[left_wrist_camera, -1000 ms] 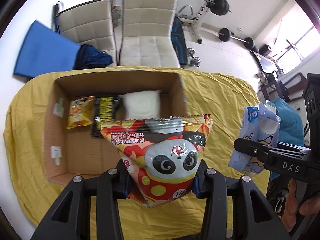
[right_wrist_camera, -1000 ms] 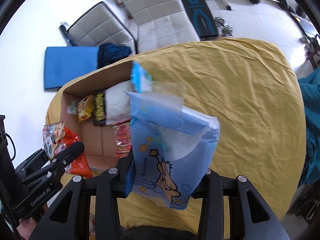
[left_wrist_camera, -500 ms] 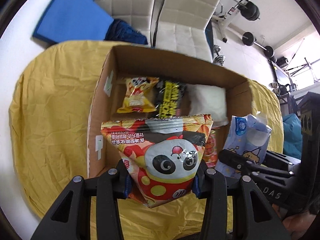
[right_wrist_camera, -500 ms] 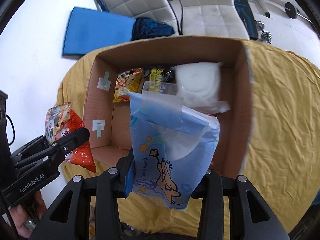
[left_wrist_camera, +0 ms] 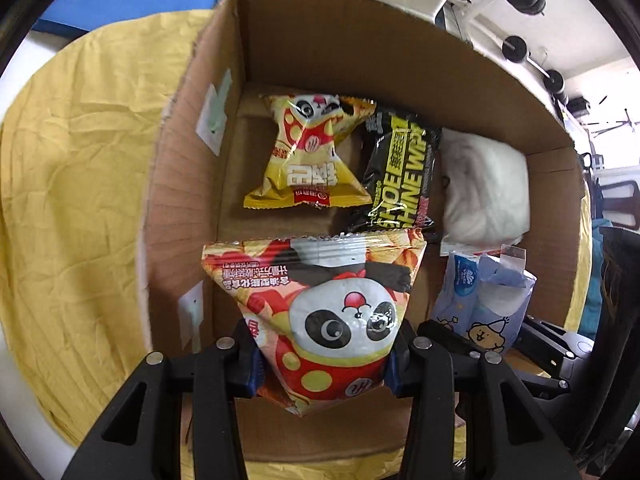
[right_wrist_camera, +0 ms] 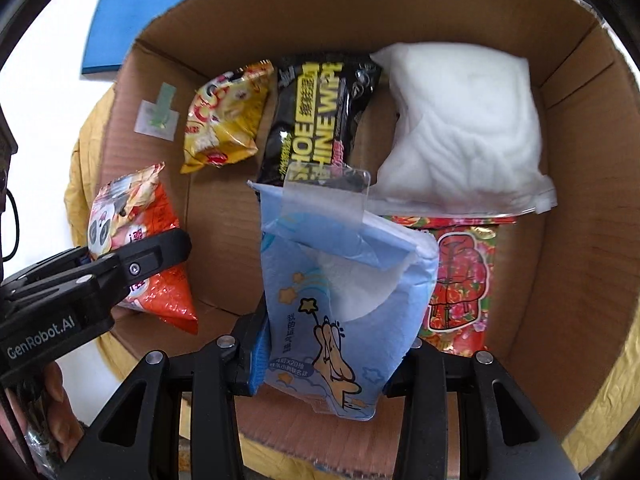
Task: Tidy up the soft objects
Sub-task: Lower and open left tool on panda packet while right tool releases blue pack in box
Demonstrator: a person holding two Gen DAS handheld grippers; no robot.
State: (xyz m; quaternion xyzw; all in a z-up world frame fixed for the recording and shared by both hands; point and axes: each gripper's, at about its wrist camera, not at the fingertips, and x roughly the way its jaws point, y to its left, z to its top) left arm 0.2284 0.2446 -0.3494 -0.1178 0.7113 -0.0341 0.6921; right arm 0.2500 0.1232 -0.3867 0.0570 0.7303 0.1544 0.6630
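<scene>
My left gripper (left_wrist_camera: 322,364) is shut on a red panda snack bag (left_wrist_camera: 328,312), held over the near left part of the open cardboard box (left_wrist_camera: 360,56). My right gripper (right_wrist_camera: 328,356) is shut on a blue tissue pack (right_wrist_camera: 340,280), held over the box's near middle. The tissue pack also shows in the left wrist view (left_wrist_camera: 484,304), and the panda bag (right_wrist_camera: 136,240) and left gripper (right_wrist_camera: 120,268) show in the right wrist view.
Inside the box lie a yellow snack bag (left_wrist_camera: 312,156), a black shoe-wipes pack (left_wrist_camera: 400,172), a white soft pack (right_wrist_camera: 460,128) and a red floral packet (right_wrist_camera: 460,284). The box stands on a yellow cloth (left_wrist_camera: 80,184). A blue mat (right_wrist_camera: 132,12) lies beyond.
Both grippers have moved forward and down over the box with their packs still held. The box now fills both views.
</scene>
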